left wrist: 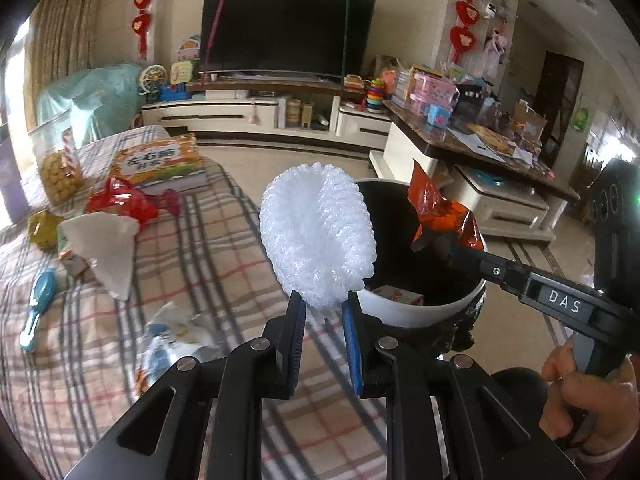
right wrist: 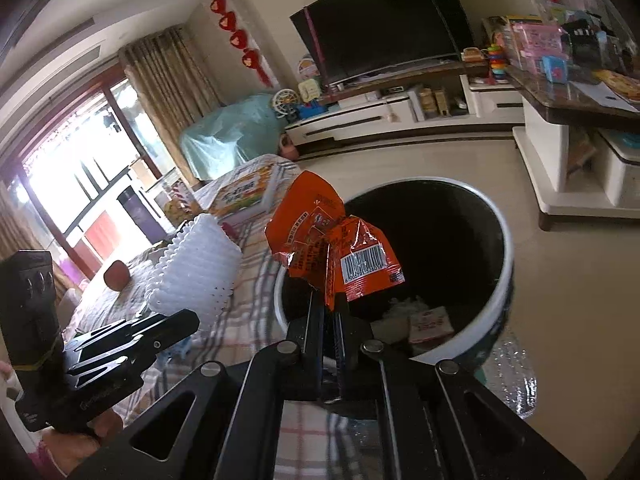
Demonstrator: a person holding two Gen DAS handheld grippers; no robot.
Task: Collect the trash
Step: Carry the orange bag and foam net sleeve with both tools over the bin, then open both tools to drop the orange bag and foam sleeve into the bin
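Left tongs (left wrist: 324, 312) pinch white foam net (left wrist: 316, 236), just beside bin rim (left wrist: 420, 316) at nine o'clock. Right tongs (right wrist: 330, 304) pinch orange wrapper (right wrist: 336, 240) over bin's open mouth.

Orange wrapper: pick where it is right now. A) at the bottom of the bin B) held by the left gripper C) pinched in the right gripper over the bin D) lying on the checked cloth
C: the right gripper is shut on the orange wrapper, holding it above the open bin.
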